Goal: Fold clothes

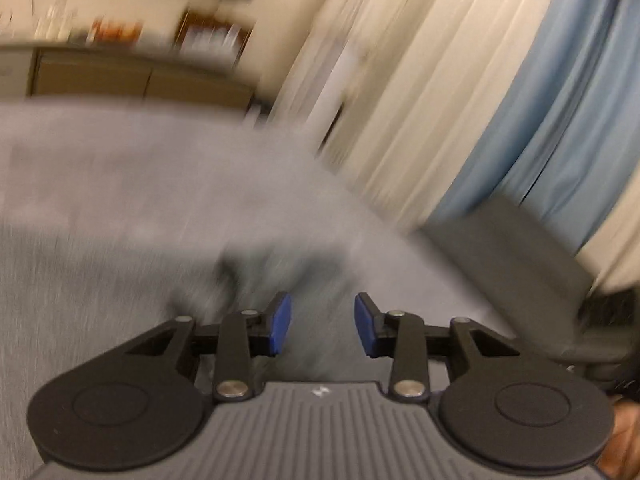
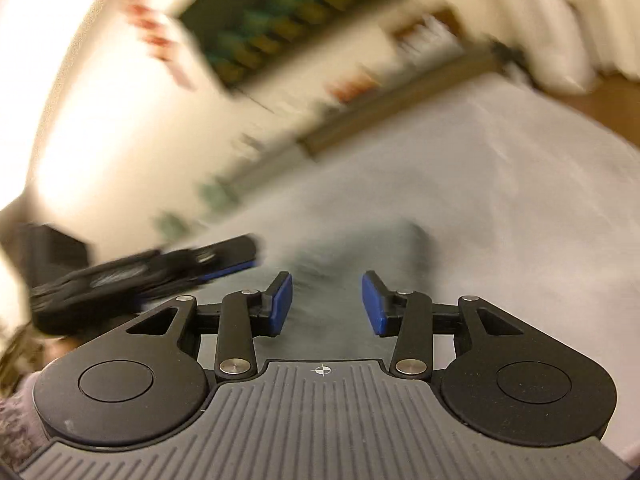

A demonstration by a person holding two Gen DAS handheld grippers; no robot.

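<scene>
Both views heavily motion-blurred. Left tool point(image 1: 322, 324): blue pads point(image 1: 280, 325) spread apart, nothing pinched between them. Dark grey garment point(image 1: 280, 268) lies bunched just ahead of and below the tips, on a lighter grey sheet-covered surface point(image 1: 100, 208); can't tell if it's a bed or a table. Beyond the surface in the left view: cream curtains point(image 1: 400, 92), blue curtain point(image 1: 560, 112), a dark grey chair point(image 1: 532, 280) at right, blurred wooden shelving at back left.

Right tool point(image 2: 327, 304): pads point(image 2: 374, 306) also spread, gap empty, no cloth gripped. The same dark garment point(image 2: 352, 248) sits just in front of the tips on the pale surface point(image 2: 500, 200). Left tool point(image 2: 160, 268) shows in this view at left, low over the surface, tips near the garment's edge; contact can't be told. Wall with a blurred framed picture point(image 2: 288, 16) behind.
</scene>
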